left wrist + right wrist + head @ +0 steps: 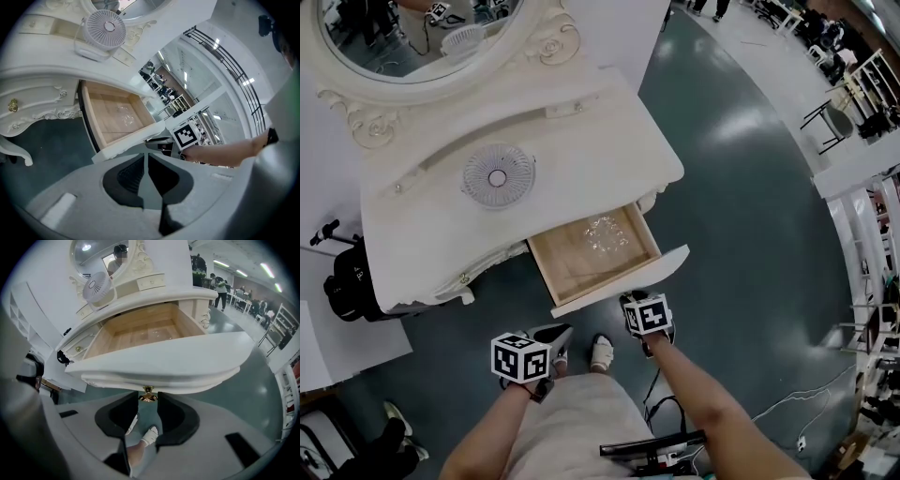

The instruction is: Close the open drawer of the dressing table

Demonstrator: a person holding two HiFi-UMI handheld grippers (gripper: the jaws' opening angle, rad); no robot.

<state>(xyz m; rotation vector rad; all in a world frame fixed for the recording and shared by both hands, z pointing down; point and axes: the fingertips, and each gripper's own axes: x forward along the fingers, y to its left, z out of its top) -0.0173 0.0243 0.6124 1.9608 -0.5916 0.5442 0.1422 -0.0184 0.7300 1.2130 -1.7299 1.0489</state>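
A white dressing table on the dark green floor carries one small round fan.

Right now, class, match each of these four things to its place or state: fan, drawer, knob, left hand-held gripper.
Things:
1. fan
2. drawer
3. knob
4. left hand-held gripper

Places or states:
A. between the jaws of the right hand-held gripper
B. jaws together, nothing held
C. on the tabletop
D. pulled open

Pairs: 1-C, 2-D, 3-A, 4-B.
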